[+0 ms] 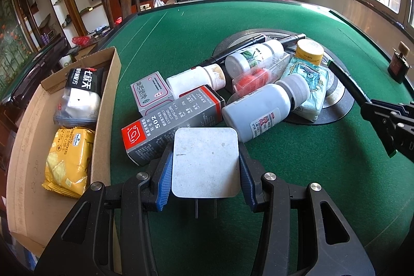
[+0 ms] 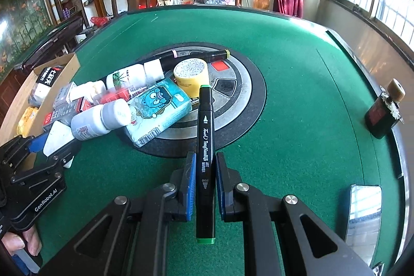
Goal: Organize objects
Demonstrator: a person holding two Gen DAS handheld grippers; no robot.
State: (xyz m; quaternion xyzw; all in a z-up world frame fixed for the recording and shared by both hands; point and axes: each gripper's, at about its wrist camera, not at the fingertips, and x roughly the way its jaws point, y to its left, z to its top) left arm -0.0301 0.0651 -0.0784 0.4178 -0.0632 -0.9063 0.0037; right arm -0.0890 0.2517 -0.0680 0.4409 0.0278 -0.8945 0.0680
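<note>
My left gripper (image 1: 205,154) is shut on a white plug adapter (image 1: 205,162), prongs pointing back toward me, just above the green felt table (image 1: 297,172). Ahead lies a pile: a grey 502 glue box (image 1: 173,120), white pill bottles (image 1: 261,110), a blue tissue pack (image 2: 157,110), a yellow jar (image 2: 191,76) and two black markers (image 2: 196,54). My right gripper (image 2: 205,155) is shut on a black art marker (image 2: 205,136) with green ends, pointing at the pile. In the right wrist view the left gripper (image 2: 49,144) shows at the left with the adapter (image 2: 58,139).
An open cardboard box (image 1: 106,105) at the table's left holds a yellow cracker pack (image 1: 68,159) and a black-and-white snack bag (image 1: 80,95). A dark bottle (image 2: 383,110) stands at the right rim, a shiny flat slab (image 2: 364,211) nearer. Wooden chairs stand beyond the far edge.
</note>
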